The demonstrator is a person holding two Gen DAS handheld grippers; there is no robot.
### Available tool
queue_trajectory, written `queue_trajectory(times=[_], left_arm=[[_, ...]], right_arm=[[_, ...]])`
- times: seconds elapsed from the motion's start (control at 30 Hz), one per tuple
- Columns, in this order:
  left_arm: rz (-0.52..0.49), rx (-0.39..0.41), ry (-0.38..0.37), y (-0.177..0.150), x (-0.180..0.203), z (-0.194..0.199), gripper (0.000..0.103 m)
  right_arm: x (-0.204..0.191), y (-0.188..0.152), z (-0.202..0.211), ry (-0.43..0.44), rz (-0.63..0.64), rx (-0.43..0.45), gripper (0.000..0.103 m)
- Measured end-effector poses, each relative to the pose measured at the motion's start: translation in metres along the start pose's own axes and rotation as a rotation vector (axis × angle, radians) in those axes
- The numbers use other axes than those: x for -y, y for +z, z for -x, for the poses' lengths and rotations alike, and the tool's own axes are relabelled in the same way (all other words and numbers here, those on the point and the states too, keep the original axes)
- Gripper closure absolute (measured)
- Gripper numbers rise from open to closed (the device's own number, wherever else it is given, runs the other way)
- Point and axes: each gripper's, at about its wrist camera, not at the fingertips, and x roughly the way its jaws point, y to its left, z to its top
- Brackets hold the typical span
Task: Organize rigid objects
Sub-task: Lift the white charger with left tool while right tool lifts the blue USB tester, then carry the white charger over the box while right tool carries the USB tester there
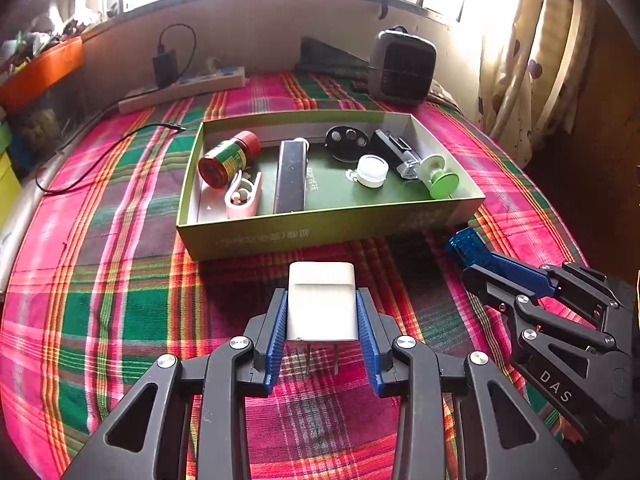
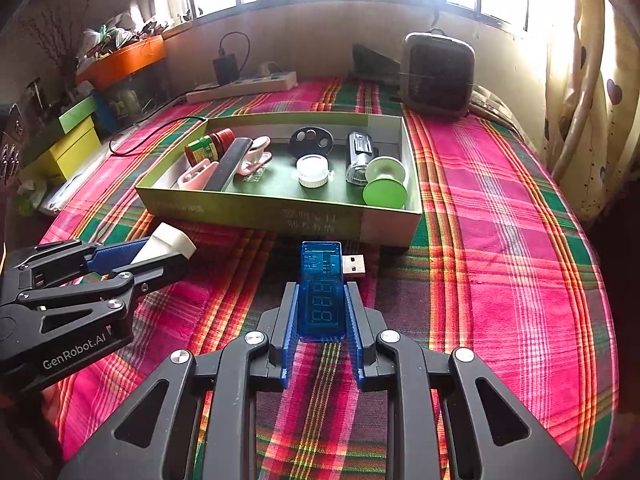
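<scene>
My left gripper [image 1: 322,300] is shut on a white plug adapter [image 1: 321,300], prongs pointing back at the camera, held just in front of the green cardboard box [image 1: 320,236]. My right gripper [image 2: 321,292] is shut on a blue translucent USB meter [image 2: 322,288] with its metal plug sticking out right, also just in front of the box [image 2: 248,210]. The box holds a red-capped bottle [image 1: 228,158], a black bar [image 1: 290,176], a pink clip [image 1: 242,196], a black disc [image 1: 346,140], a white cap [image 1: 372,170], a black device [image 1: 396,152] and a green spool [image 1: 442,178].
A plaid cloth [image 2: 500,220] covers the table. A grey heater [image 1: 402,66], a power strip [image 1: 180,90] with a black charger and a loose cable [image 1: 100,156] lie at the back. Orange and yellow-green boxes [image 2: 72,140] stand left. Curtain [image 2: 580,100] hangs right.
</scene>
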Motion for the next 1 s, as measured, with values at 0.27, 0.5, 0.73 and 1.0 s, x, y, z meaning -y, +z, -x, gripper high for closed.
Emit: queue_trajectory(times=[0.27, 0.5, 0.73, 1.0], left_arm=[[0.008, 0.033, 0.000, 0.008, -0.005, 0.013, 0.071], [0.009, 0.058, 0.000, 0.018, -0.008, 0.019, 0.071], [0.011, 0.068, -0.003, 0.028, -0.012, 0.021, 0.071], [0.021, 0.073, -0.013, 0.042, -0.018, 0.016, 0.071]], right_arm=[[-0.001, 0.011, 0.010, 0.008, 0.008, 0.035, 0.080], [0.000, 0.021, 0.014, 0.006, 0.011, 0.059, 0.080], [0.000, 0.031, 0.015, 0.016, 0.016, 0.074, 0.080], [0.005, 0.046, 0.012, 0.019, 0.022, 0.084, 0.080]])
